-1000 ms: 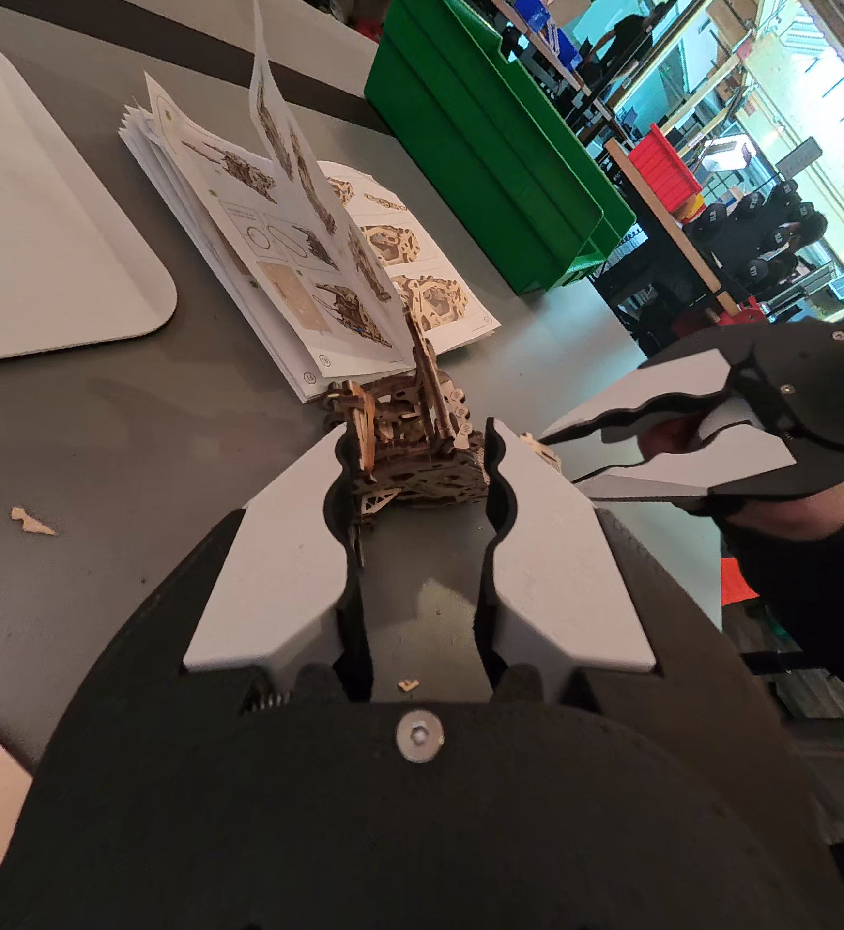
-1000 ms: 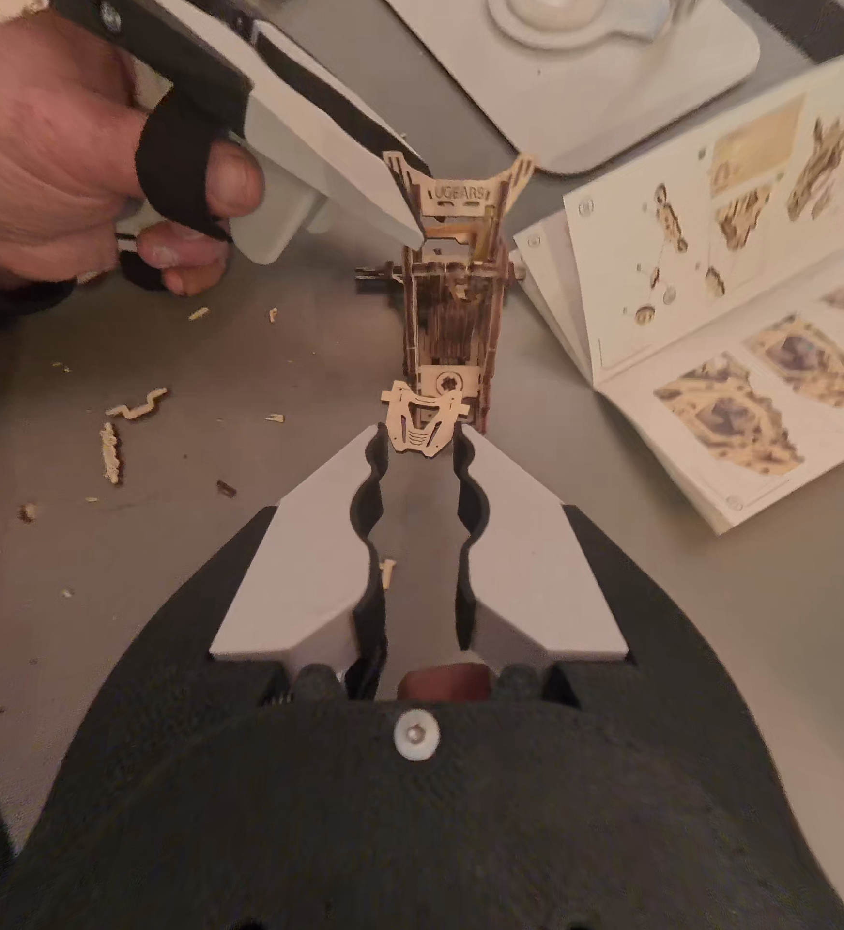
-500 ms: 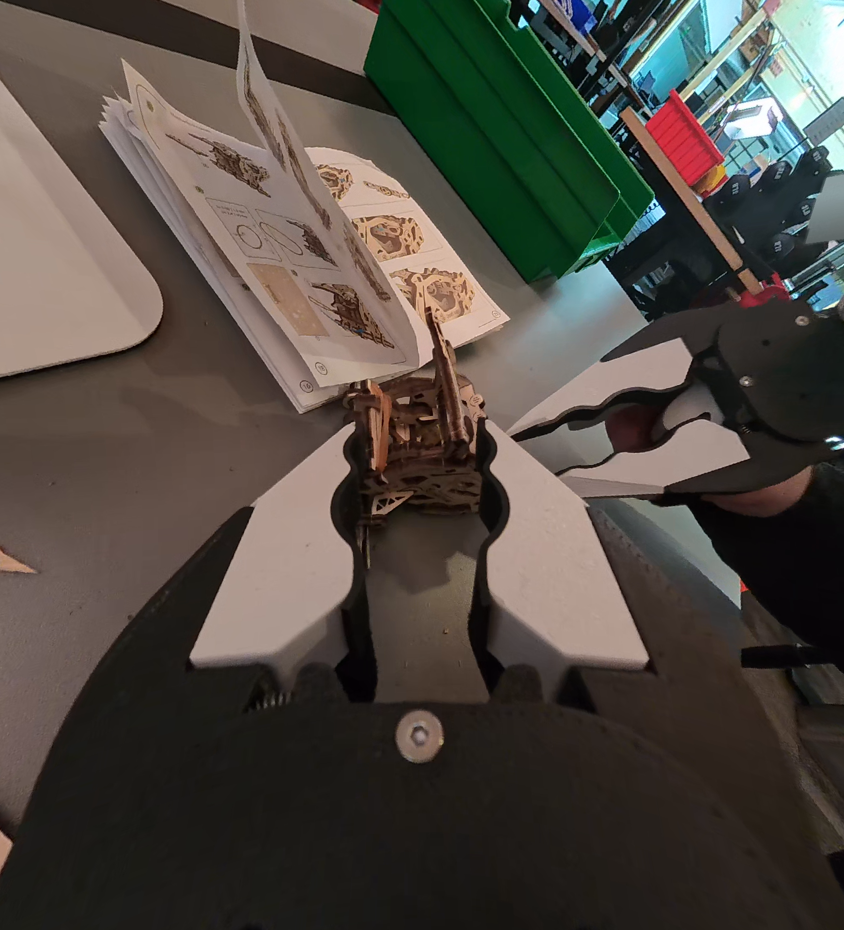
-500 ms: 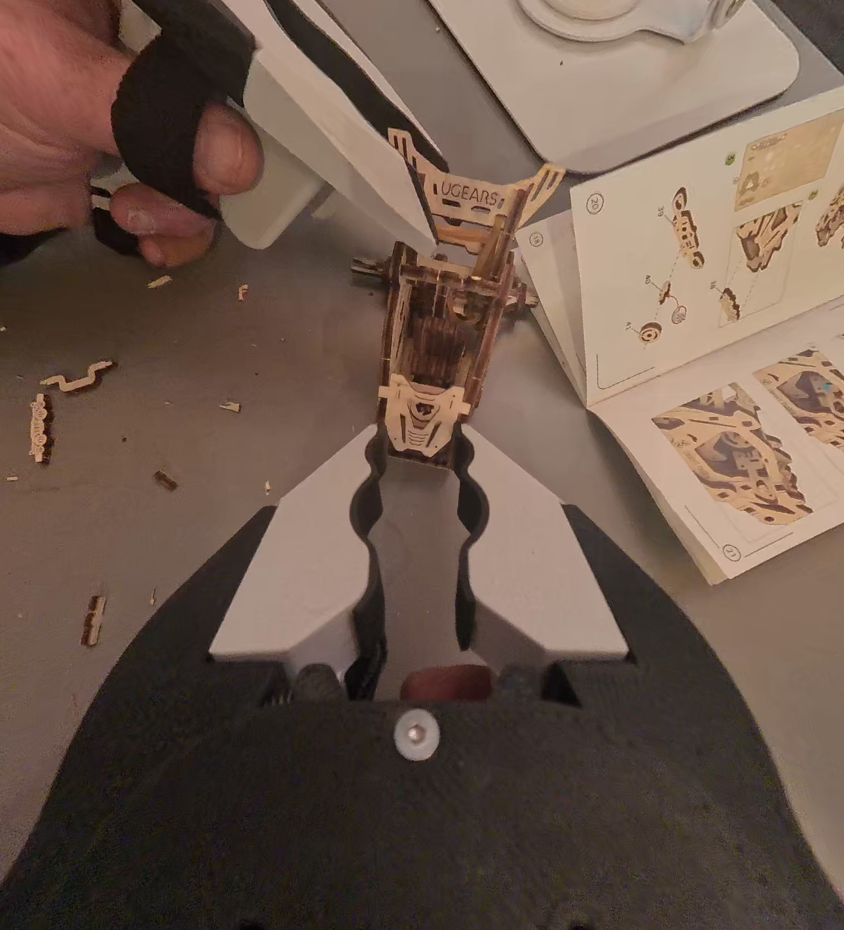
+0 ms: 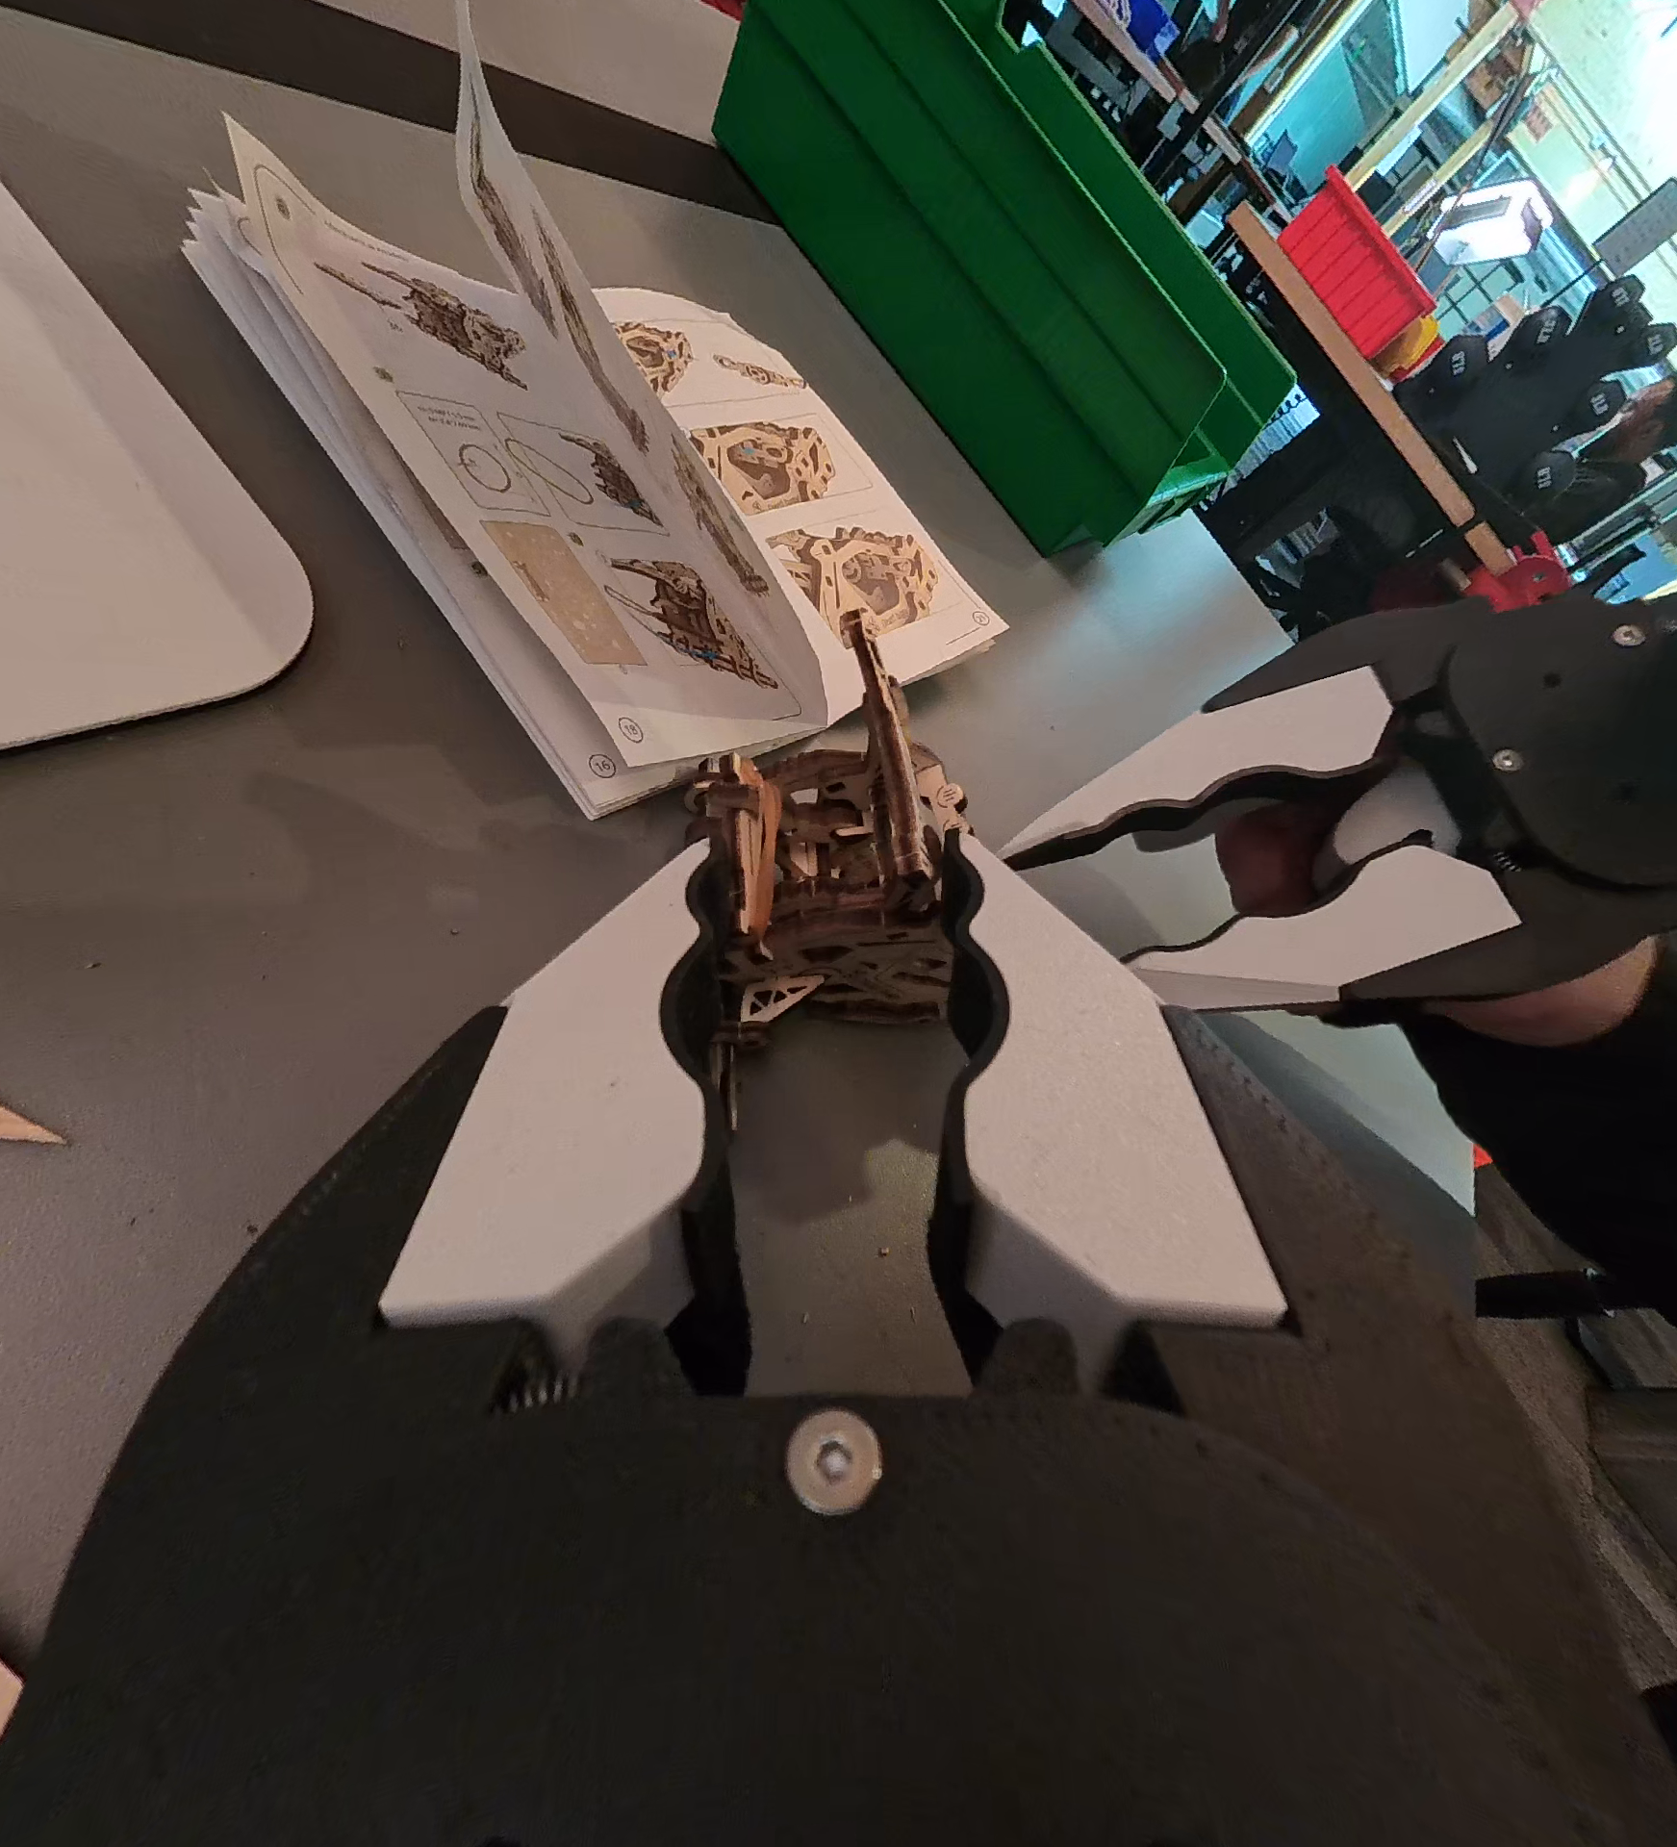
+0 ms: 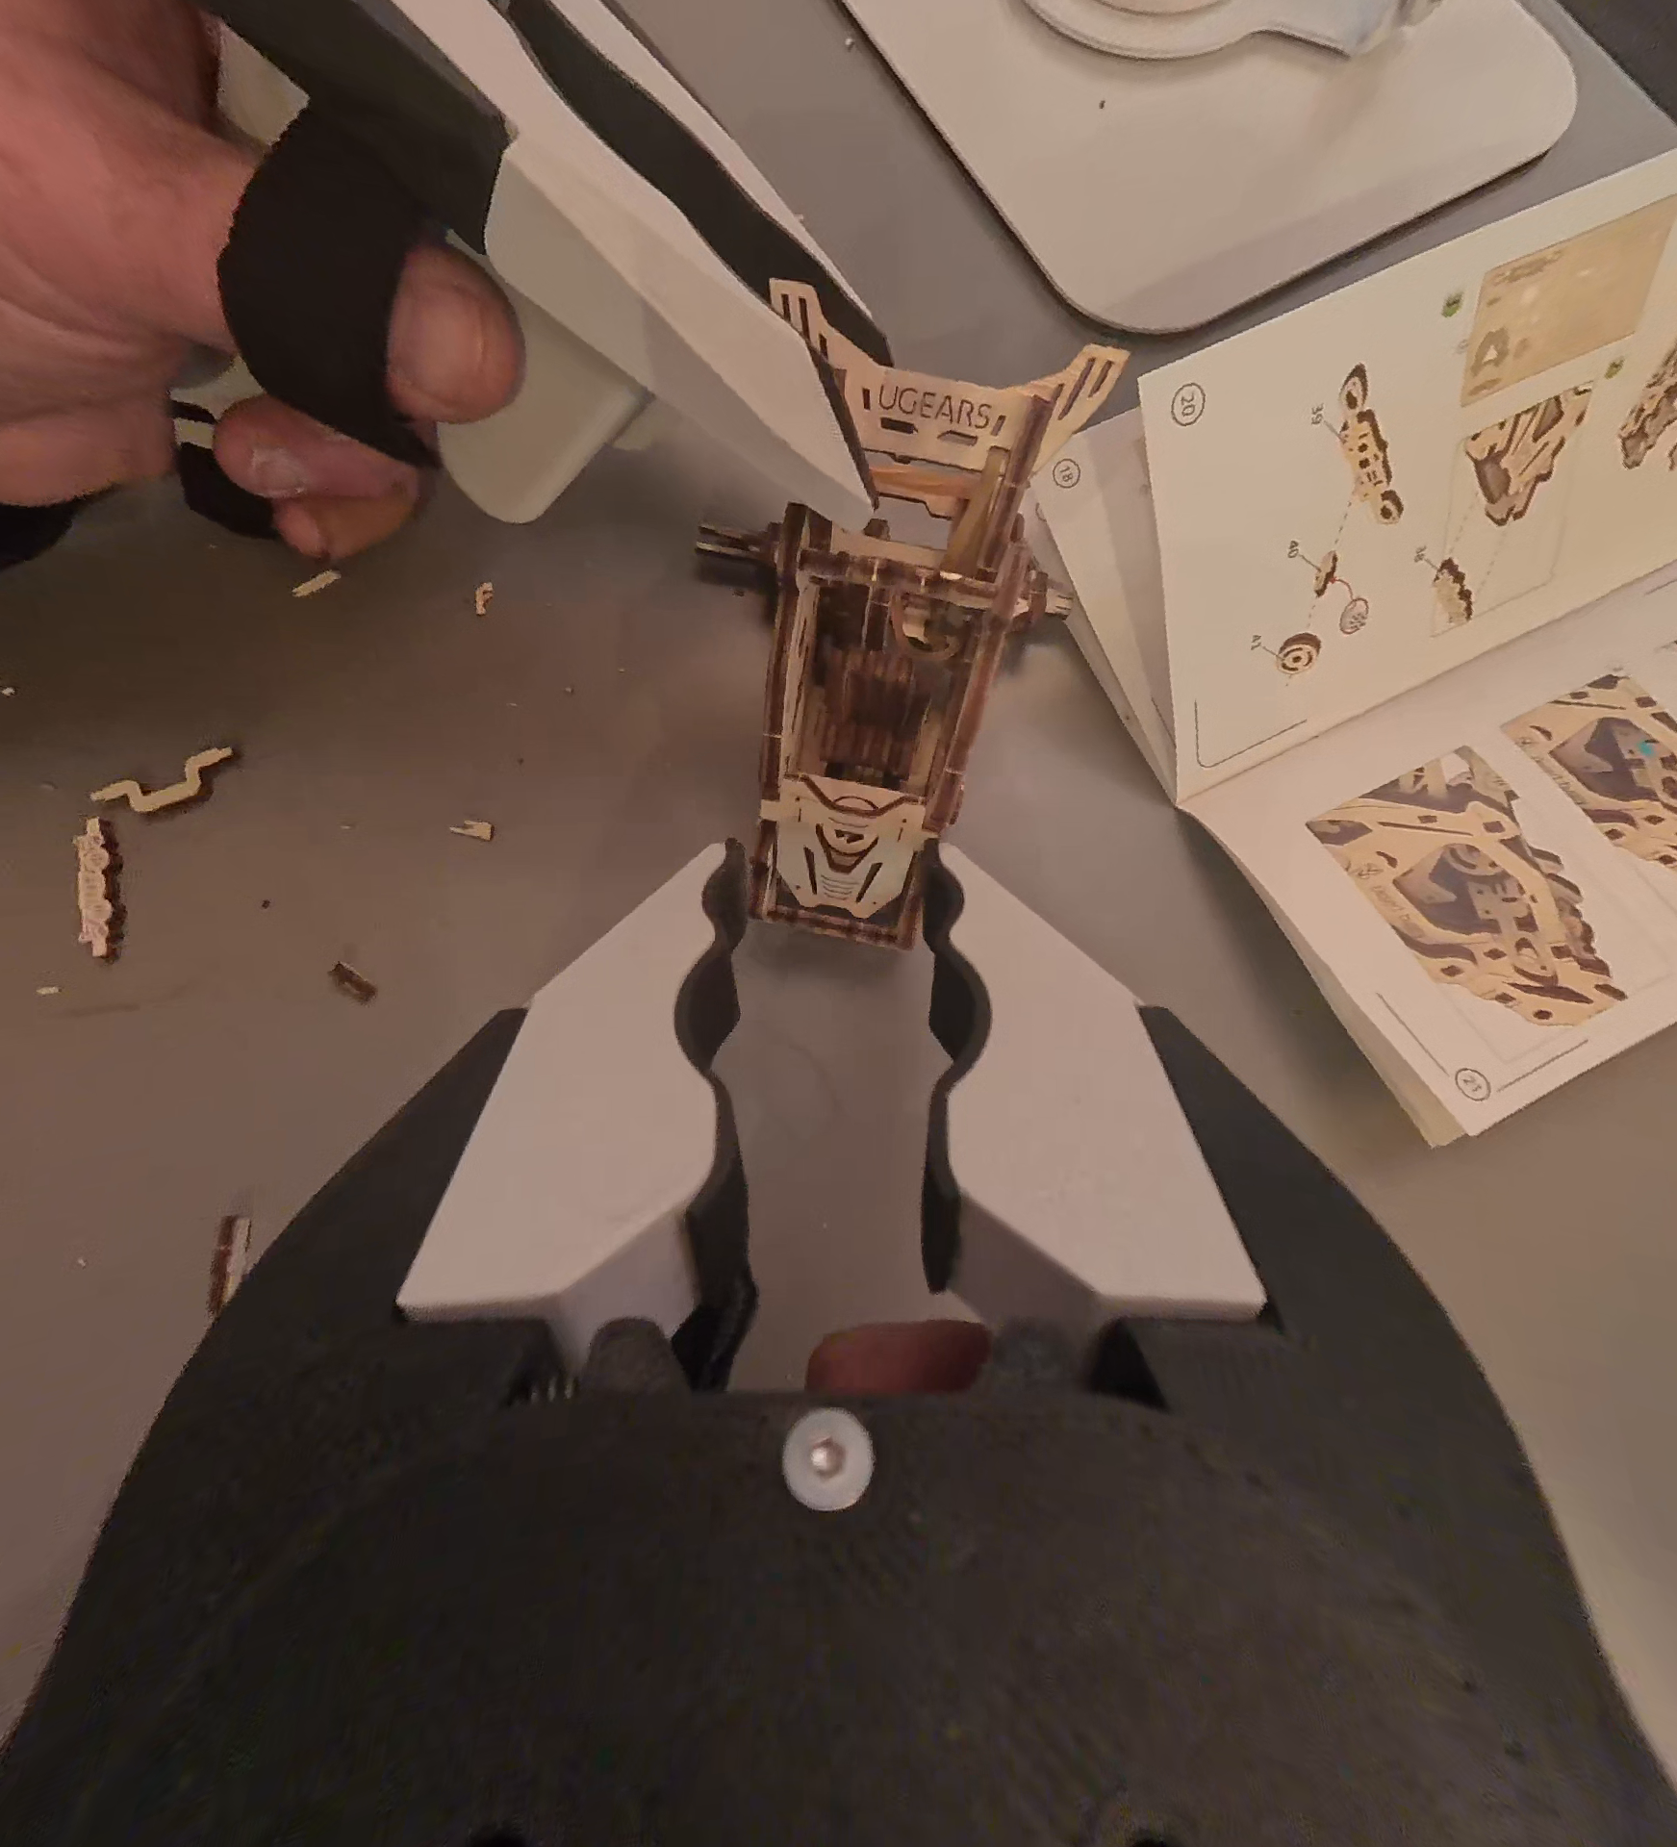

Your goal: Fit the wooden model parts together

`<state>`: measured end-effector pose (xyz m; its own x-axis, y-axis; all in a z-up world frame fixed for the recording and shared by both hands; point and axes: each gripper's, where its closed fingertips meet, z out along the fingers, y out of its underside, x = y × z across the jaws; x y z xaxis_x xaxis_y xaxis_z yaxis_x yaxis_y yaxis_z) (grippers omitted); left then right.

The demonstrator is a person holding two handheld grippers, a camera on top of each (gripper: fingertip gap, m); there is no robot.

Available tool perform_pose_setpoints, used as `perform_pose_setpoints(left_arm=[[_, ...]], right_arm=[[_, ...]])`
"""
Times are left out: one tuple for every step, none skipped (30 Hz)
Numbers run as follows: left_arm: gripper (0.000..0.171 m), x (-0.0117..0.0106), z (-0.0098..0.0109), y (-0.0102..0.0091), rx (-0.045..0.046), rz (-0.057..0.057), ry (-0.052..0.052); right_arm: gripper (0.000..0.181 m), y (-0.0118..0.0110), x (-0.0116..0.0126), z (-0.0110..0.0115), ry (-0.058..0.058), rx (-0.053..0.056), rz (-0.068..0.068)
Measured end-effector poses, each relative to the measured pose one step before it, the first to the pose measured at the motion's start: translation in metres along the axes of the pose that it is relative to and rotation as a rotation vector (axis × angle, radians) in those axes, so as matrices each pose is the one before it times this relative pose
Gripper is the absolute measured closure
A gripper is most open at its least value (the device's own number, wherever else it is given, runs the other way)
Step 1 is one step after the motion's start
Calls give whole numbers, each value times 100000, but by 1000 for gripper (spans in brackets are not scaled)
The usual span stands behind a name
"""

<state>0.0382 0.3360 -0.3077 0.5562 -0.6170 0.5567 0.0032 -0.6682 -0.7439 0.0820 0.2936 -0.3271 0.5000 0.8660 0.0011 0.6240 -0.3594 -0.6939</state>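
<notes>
A half-built wooden model (image 6: pixel 864 740) stands on the grey table (image 6: pixel 414 999) beside an open instruction booklet (image 6: pixel 1414 700). The left gripper (image 5: pixel 829 900) clamps its far end steady; the right gripper (image 6: pixel 829 900) brackets its near end, contact uncertain.

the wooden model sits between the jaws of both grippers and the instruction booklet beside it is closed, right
Not quite: the instruction booklet lies open, one page standing up, as the left wrist view shows. The wooden model does sit between the jaws of both grippers.

Both hand-held grippers (image 5: pixel 824 880) (image 6: pixel 834 880) parted.
</notes>
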Motion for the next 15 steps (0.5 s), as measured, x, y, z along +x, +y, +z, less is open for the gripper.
perform_pose_setpoints(left_arm=[[132, -15, -13, -10, 117, -18, -82], [132, -11, -28, -28, 243, -19, -54], [131, -27, -22, -23, 213, -47, -101], [131, 6, -9, -2, 107, 11, -2], [131, 0, 18, 15, -155, 121, -15], [131, 3, 2, 11, -30, 88, -20], [132, 24, 10, 13, -94, 58, 120], [132, 1, 13, 8, -55, 117, -17], [132, 15, 1, 12, -38, 86, 68], [132, 7, 12, 10, -72, 93, 20], [132, -8, 14, 4, 22, 119, -121], [132, -9, -11, 3, 22, 30, -51], [132, 9, -7, -3, 22, -48, 83], [132, -4, -5, 8, -1, -11, 42], [132, 18, -1, 2, -23, 89, 53]], right_arm=[[149, -26, 119, 115, 735, 534, 1104], [150, -70, 142, 58, 812, 774, 979], [150, -34, -13, 38, -104, 350, 493], [151, -11, 21, -3, 135, 5, 88], [151, -5, 32, -5, 288, -56, 48], [150, -32, 8, -18, 111, 107, 496], [148, -72, -23, -27, -97, 395, 869], [147, 31, 24, 8, 240, -164, 576], [146, 34, 119, 11, 1044, -33, 153], [143, 4, 36, 21, 978, 59, -301], [142, -23, -95, 27, 383, 144, -411], [141, 9, -17, 11, 610, -85, -39], [141, -21, 23, 10, 713, 134, -135], [140, 29, -8, 15, 529, -80, -571], [138, -4, 31, -14, 704, 14, 9]])
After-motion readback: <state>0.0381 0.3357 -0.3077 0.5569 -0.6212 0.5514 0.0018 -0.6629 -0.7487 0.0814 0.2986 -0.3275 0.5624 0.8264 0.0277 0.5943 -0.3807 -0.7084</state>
